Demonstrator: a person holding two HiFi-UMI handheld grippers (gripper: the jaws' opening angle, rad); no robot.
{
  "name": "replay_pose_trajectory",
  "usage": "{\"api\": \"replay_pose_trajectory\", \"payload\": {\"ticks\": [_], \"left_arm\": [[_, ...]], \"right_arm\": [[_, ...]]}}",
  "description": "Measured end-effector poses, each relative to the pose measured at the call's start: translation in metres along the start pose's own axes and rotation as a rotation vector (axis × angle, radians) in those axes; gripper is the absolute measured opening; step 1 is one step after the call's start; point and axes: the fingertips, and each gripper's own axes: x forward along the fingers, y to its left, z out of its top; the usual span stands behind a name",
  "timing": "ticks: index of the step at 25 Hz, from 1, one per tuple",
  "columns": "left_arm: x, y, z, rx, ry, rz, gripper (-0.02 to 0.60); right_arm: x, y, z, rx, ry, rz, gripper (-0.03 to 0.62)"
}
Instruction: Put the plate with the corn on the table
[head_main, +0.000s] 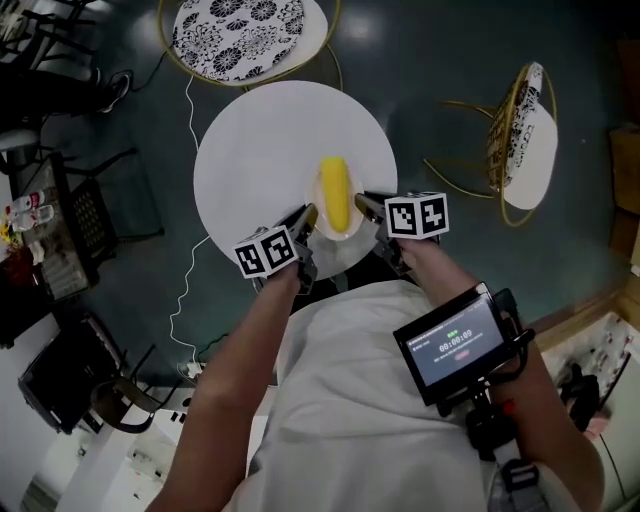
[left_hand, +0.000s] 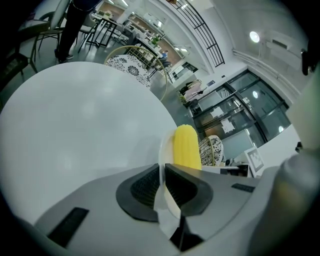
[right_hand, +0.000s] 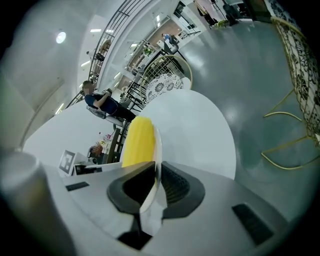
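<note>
The left tongs (left_hand: 162, 170) and right tongs (right_hand: 156, 170) are each closed tight on opposite rims of the plate (head_main: 341, 234); the corn (head_main: 334, 192) lies on it, over the near edge of the tabletop (head_main: 260, 150); only the head view shows the forearm screen (head_main: 460, 345), reading 00:00:09.

a round white worktop (head_main: 260, 150) stands on the dark floor (head_main: 450, 90). over its near edge is the plate (head_main: 340, 236) bearing the corn (head_main: 334, 192); whether the plate touches the worktop's surface cannot be told.
</note>
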Motion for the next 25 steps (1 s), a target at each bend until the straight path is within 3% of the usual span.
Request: {"api": "replay_pose_trajectory", "payload": {"ticks": [13,25], "left_arm": [[0.012,0.026,0.034,-0.01,-0.011,0.123,0.035],[0.029,0.042,0.045,0.047,-0.007,0.209,0.035]], "right_arm": [[0.041,0.001,0.033,-0.064,0.025,-0.015,0.044],[0.06,-0.011,0.043,-0.128,0.027,-0.094,0.045]]}}
